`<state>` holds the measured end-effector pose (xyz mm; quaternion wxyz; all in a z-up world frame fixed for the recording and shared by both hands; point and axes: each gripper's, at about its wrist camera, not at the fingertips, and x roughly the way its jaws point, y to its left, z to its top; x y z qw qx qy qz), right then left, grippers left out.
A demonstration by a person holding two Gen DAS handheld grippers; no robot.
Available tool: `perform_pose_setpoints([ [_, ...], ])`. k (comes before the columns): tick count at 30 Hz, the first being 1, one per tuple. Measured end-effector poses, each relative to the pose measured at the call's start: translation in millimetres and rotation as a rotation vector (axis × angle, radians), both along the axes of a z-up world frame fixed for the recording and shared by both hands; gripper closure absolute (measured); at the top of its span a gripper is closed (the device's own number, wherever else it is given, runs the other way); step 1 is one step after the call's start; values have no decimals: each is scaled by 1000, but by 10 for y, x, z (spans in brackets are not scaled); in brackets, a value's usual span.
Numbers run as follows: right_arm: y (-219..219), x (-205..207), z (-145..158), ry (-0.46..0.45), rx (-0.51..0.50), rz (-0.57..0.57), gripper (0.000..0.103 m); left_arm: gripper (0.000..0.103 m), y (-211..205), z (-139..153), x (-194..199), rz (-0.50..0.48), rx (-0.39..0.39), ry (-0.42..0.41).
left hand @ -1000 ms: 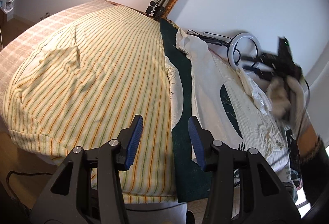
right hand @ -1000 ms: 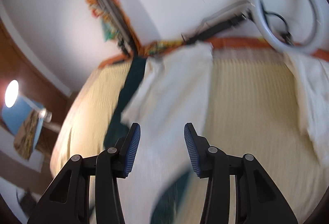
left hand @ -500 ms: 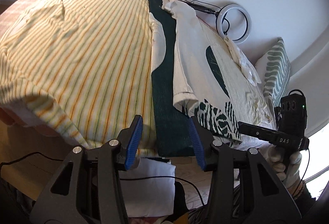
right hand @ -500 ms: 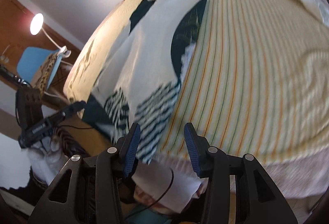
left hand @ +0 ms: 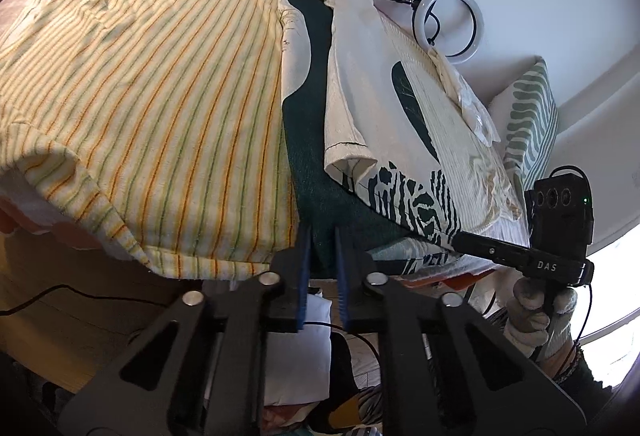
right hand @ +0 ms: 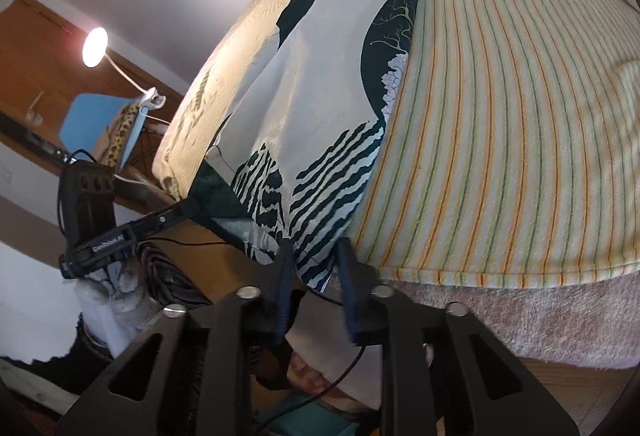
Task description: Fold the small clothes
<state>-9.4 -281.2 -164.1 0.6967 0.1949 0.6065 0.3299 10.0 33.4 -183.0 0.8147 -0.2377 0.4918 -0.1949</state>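
A small garment, dark green (left hand: 312, 156) with cream panels and a black wavy print (right hand: 320, 96), lies spread lengthwise on the striped bed cover (left hand: 160, 76), its hem hanging over the near edge. My left gripper (left hand: 321, 236) is closing, and its blue pads pinch the dark green hem. My right gripper (right hand: 314, 244) is closing too, with the printed hem corner between its pads. Each gripper shows in the other's view, the left gripper's tip (right hand: 192, 206) and the right gripper's tip (left hand: 458, 239) both at the hem. A gloved hand (left hand: 536, 312) holds the right one.
A ring light (left hand: 448, 22) leans on the wall behind the bed, beside a green-patterned pillow (left hand: 528, 120). A lit lamp (right hand: 95, 47) and a blue chair (right hand: 96, 116) stand to the left. Cables and white cloth (left hand: 296, 356) lie below the bed edge.
Both grippers came down to the bed's near edge, the right one from farther up the bed. Their jaws, open in the earlier frames, have closed onto the garment's hem.
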Motion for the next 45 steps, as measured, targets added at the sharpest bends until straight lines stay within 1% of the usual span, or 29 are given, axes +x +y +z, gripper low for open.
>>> perform_pose_setpoints([
  [2,-36,-10,-31,9,19,-14,100,99,18,-7,8,7,-20,4],
  [8,-125,-14,-3,8,48,-53,101,101,47,84,2,15,-53,-22],
  [14,-201,63,157,-20,90,-91,102,102,35,261,84,10,-72,-73],
  [21,-279,309,292,-48,112,-137,102,103,18,466,328,11,-82,-129],
  [27,-314,727,354,-61,131,-193,102,103,-20,609,709,28,-54,-182],
  [30,-294,965,373,-73,115,-220,102,103,-44,628,967,39,-41,-196],
  [34,-309,1387,303,-75,121,-284,102,103,-16,587,1344,72,-35,-195],
  [37,-281,1627,208,-59,117,-313,102,103,-10,542,1642,91,-11,-188],
  [40,-220,1822,113,-57,95,-321,102,103,-20,487,1889,101,39,-188],
  [42,-198,1922,62,-46,93,-321,102,103,-25,437,2020,103,46,-178],
  [45,-120,2061,31,-56,61,-320,102,103,-38,352,2192,106,77,-168],
])
